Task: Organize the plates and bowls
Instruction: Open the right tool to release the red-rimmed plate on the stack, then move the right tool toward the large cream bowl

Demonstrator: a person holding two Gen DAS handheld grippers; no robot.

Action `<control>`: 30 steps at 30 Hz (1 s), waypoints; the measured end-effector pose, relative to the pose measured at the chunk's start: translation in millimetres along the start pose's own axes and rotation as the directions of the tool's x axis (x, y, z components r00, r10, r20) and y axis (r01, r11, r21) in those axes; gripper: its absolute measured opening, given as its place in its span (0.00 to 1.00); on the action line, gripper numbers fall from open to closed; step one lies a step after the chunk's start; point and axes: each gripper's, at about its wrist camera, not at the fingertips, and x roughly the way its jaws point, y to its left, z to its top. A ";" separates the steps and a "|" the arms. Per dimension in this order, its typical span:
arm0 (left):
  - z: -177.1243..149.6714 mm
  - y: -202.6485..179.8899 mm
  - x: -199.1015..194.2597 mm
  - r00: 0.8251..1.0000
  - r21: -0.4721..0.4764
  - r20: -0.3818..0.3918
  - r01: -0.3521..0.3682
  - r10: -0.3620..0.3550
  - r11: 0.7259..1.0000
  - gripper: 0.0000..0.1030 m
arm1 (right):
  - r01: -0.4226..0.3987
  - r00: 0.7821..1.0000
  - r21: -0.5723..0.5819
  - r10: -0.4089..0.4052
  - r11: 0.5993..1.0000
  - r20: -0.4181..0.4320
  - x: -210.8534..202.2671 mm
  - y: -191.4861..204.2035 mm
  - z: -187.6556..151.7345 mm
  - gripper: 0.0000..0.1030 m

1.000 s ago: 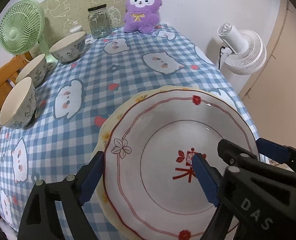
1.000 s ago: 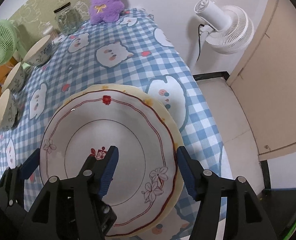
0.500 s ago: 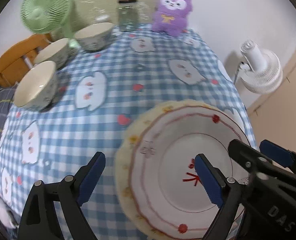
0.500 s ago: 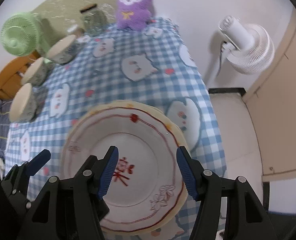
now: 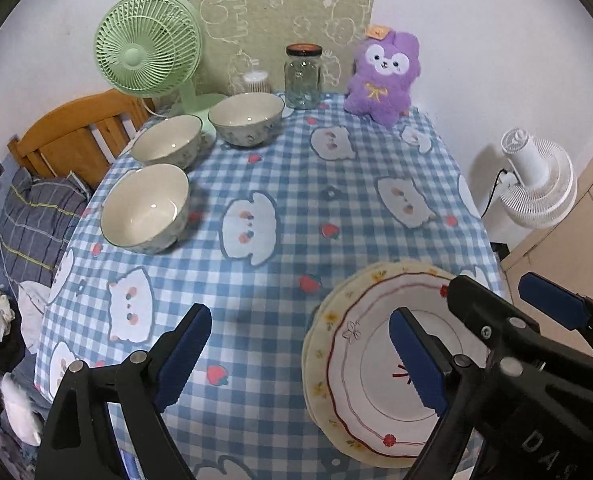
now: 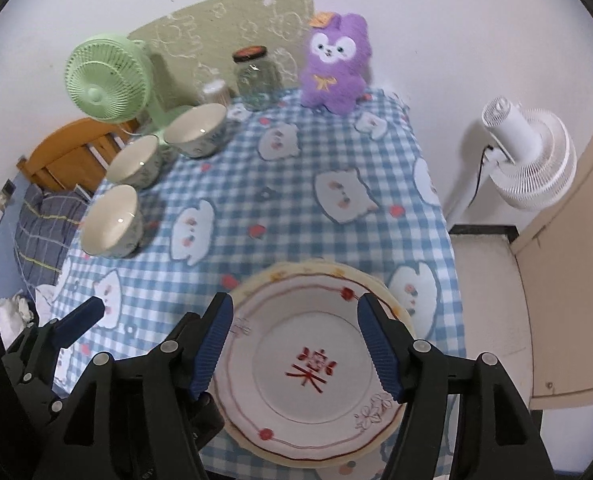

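A white plate (image 5: 376, 368) (image 6: 308, 364) with a red rim and a red character lies on a cream plate (image 5: 316, 360) (image 6: 296, 268) at the near right corner of the checked table. Three bowls (image 5: 144, 208) (image 5: 166, 146) (image 5: 246, 118) stand in a row along the left side, also in the right wrist view (image 6: 110, 220). My left gripper (image 5: 298, 316) hangs open above the cloth, its right finger over the plates' left part. My right gripper (image 6: 295, 302) hovers over the white plate with its jaws opening and nothing between the pads.
At the back stand a green fan (image 5: 148, 48), a glass jar (image 5: 303, 76), a small tub (image 5: 256, 80) and a purple plush (image 5: 384, 76). A white floor fan (image 5: 536, 184) stands beyond the table's right edge. A wooden frame (image 5: 76, 136) and bedding lie to the left.
Both grippers rose and pulled back from the stacked plates. The left one swung left, off the rim. The right jaws spread wider. The plates stayed on the table.
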 end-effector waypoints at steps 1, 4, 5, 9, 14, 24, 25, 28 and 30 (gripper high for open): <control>2.2 2.7 -2.0 1.000 0.002 0.002 -0.001 0.001 1.000 0.89 | 0.001 1.000 -0.005 -0.001 1.000 0.004 -2.0 3.6 1.5 0.70; 6.9 12.3 -7.3 1.000 -0.002 0.016 -0.004 0.004 1.000 0.89 | -0.002 1.000 -0.010 0.003 1.000 0.018 -8.1 15.5 6.1 0.71; 8.0 14.9 -8.1 1.000 -0.004 0.018 -0.004 0.004 1.000 0.89 | -0.002 1.000 -0.011 0.002 1.000 0.019 -9.4 18.6 7.3 0.71; 13.4 30.7 -11.7 1.000 0.001 0.022 0.005 -0.005 1.000 0.88 | 0.037 0.999 -0.022 -0.036 0.999 0.028 -13.0 39.2 13.8 0.71; 21.3 56.5 -14.8 0.999 0.016 0.034 0.013 -0.014 1.000 0.88 | 0.064 0.997 -0.012 -0.063 0.998 0.047 -14.5 65.5 19.9 0.71; 37.0 113.7 -3.0 0.999 0.020 -0.004 0.054 -0.054 0.998 0.84 | 0.051 0.998 0.034 -0.052 0.998 0.030 0.4 124.8 34.4 0.71; 39.1 119.7 -0.4 0.998 0.022 -0.006 0.061 -0.061 0.998 0.84 | 0.052 0.998 0.034 -0.053 0.998 0.031 2.3 131.1 35.9 0.71; 45.4 134.6 6.2 0.998 0.027 -0.010 0.064 -0.064 0.998 0.83 | 0.055 0.998 0.040 -0.056 0.998 0.028 9.1 148.0 41.5 0.71; 48.3 143.0 10.0 0.998 0.031 -0.010 0.062 -0.062 0.998 0.82 | 0.053 0.998 0.042 -0.055 0.998 0.028 14.7 157.5 45.4 0.71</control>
